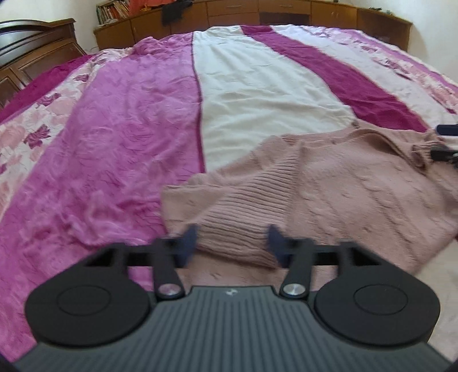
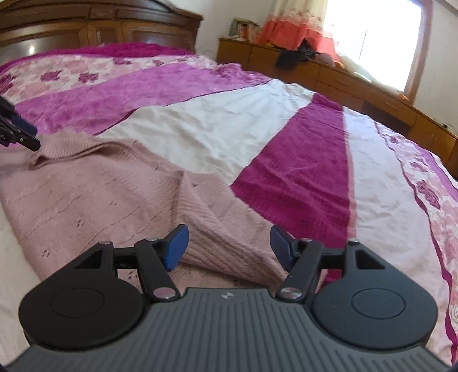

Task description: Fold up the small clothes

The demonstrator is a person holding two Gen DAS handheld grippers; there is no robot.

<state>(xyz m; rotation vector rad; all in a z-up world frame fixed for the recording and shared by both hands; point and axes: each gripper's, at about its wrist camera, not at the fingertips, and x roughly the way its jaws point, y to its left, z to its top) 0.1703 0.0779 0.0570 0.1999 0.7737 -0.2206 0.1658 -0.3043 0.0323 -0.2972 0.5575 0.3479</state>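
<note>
A dusty-pink knitted sweater point(image 1: 329, 183) lies spread on the bed, partly rumpled. My left gripper point(image 1: 232, 240) is open, its blue pads wide apart on either side of a ribbed fold of the sweater at its near left corner. In the right wrist view the sweater point(image 2: 94, 194) fills the left half, and my right gripper point(image 2: 229, 244) is open over a ribbed sleeve that runs toward the camera. Each gripper shows at the edge of the other's view: the right gripper point(image 1: 445, 143) by a ribbed cuff, the left gripper point(image 2: 17, 134) by the sweater's far corner.
The bedspread point(image 1: 120, 137) has pink, white and magenta stripes with floral bands. A dark wooden headboard point(image 2: 94, 25) stands at one end. Low wooden cabinets point(image 1: 257, 11) with books and dark clothes line the far side, under a bright window point(image 2: 372, 40).
</note>
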